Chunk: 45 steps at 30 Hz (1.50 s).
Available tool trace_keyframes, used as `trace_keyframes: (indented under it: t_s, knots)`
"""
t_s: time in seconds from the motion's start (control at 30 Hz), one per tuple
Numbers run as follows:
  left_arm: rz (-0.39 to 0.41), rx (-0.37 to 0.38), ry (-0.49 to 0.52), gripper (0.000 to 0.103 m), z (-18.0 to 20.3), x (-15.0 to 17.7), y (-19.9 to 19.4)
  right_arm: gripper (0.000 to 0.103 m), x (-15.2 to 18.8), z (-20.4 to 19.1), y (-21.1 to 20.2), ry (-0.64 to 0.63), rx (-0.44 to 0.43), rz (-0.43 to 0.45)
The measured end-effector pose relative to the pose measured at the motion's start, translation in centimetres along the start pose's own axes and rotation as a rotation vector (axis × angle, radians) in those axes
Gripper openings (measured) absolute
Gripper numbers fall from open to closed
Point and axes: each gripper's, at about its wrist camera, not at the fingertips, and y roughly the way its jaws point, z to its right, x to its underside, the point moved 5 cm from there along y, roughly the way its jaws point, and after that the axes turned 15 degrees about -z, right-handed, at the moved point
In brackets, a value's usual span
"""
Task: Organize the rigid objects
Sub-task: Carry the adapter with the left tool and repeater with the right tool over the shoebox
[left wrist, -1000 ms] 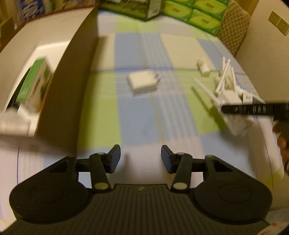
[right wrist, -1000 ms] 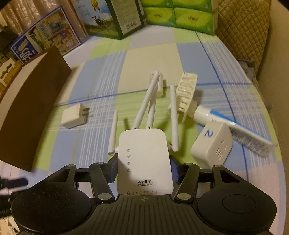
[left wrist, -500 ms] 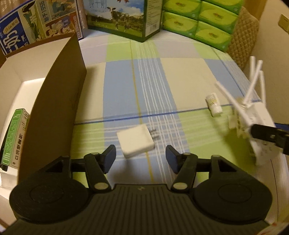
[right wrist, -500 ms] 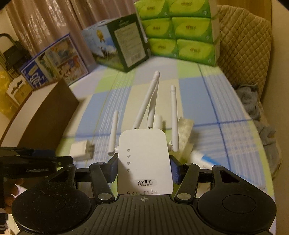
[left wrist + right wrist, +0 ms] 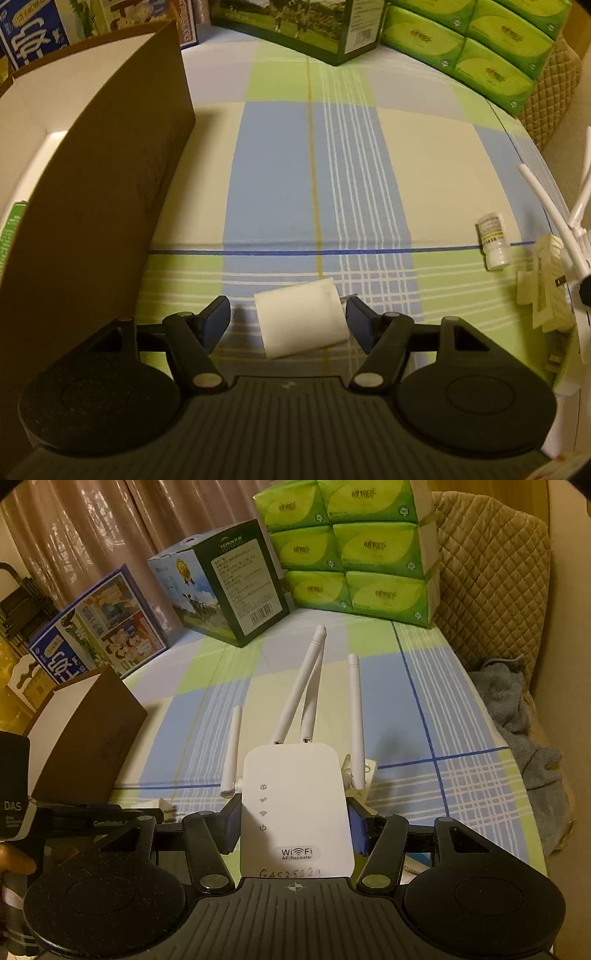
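Observation:
My right gripper (image 5: pixel 293 823) is shut on a white WiFi repeater (image 5: pixel 295 808) with several antennas and holds it above the checked cloth. Its antennas also show at the right edge of the left wrist view (image 5: pixel 546 218). My left gripper (image 5: pixel 288 321) is open, its fingers either side of a white plug charger (image 5: pixel 301 323) that lies on the cloth. The brown cardboard box (image 5: pixel 99 192) with white inside stands open at the left and also shows in the right wrist view (image 5: pixel 88 734). A green packet (image 5: pixel 9 229) lies inside it.
A small white bottle (image 5: pixel 493 240) and a cream ribbed plastic piece (image 5: pixel 546 291) lie at the right. Green tissue packs (image 5: pixel 354 550), a dark green carton (image 5: pixel 229 583) and a blue carton (image 5: pixel 99 627) line the far edge. A grey towel (image 5: pixel 517 716) lies beside the bed.
My left gripper moved forward until the white charger sat between its open fingers. My right gripper lifted and tilted up with the repeater still held.

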Motion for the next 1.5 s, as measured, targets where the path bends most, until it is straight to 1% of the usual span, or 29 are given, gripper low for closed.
trace_keyframes:
  t_s: [0.07,0.1,0.13,0.17,0.4,0.53,0.77,0.87,0.97,1.13,1.23,1.37,1.5]
  knots:
    - [0.002,-0.005,0.004,0.065,0.1,-0.2,0.3,0.053,-0.1,0.1,0.2,-0.001,-0.001,-0.006]
    - [0.009,0.002,0.004,0.059,0.1,-0.3,0.4,0.053,-0.1,0.1,0.3,-0.001,-0.001,-0.009]
    - [0.012,0.016,0.004,0.050,0.2,-0.3,0.3,0.053,-0.1,0.2,0.4,-0.001,-0.003,-0.014]
    - [0.013,0.033,0.003,0.050,0.2,-0.3,0.2,0.053,-0.1,0.2,0.5,-0.001,-0.004,-0.017]
    - [0.011,0.026,0.008,0.049,0.4,0.4,-0.2,0.053,-0.1,0.1,0.8,-0.012,-0.018,-0.029]
    - [0.028,0.027,0.008,0.048,0.5,1.3,-1.4,0.053,-0.1,-0.2,0.6,-0.025,-0.030,-0.030]
    - [0.098,0.049,-0.004,0.048,0.7,2.5,-5.8,0.053,0.1,-1.1,0.0,-0.057,-0.057,-0.024]
    - [0.151,0.061,-0.013,0.048,0.5,3.1,-8.6,0.053,0.1,-1.7,-0.5,-0.074,-0.073,-0.019]
    - [0.195,0.059,-0.027,0.048,-0.1,3.6,-11.1,0.053,0.0,-2.8,-1.1,-0.099,-0.094,-0.011]
    - [0.259,0.065,-0.063,0.048,-2.7,4.5,-14.5,0.053,-0.3,-6.1,-1.9,-0.156,-0.131,0.007]
    - [0.287,0.061,-0.075,0.048,-4.9,4.7,-16.1,0.053,-0.5,-9.1,-2.1,-0.187,-0.158,0.017]
    - [0.311,0.049,-0.089,0.048,-9.1,4.6,-17.5,0.053,-1.0,-13.6,-1.9,-0.214,-0.186,0.038]
    - [0.323,0.036,-0.082,0.048,-14.0,4.0,-18.4,0.053,-1.8,-19.0,-1.0,-0.220,-0.210,0.058]
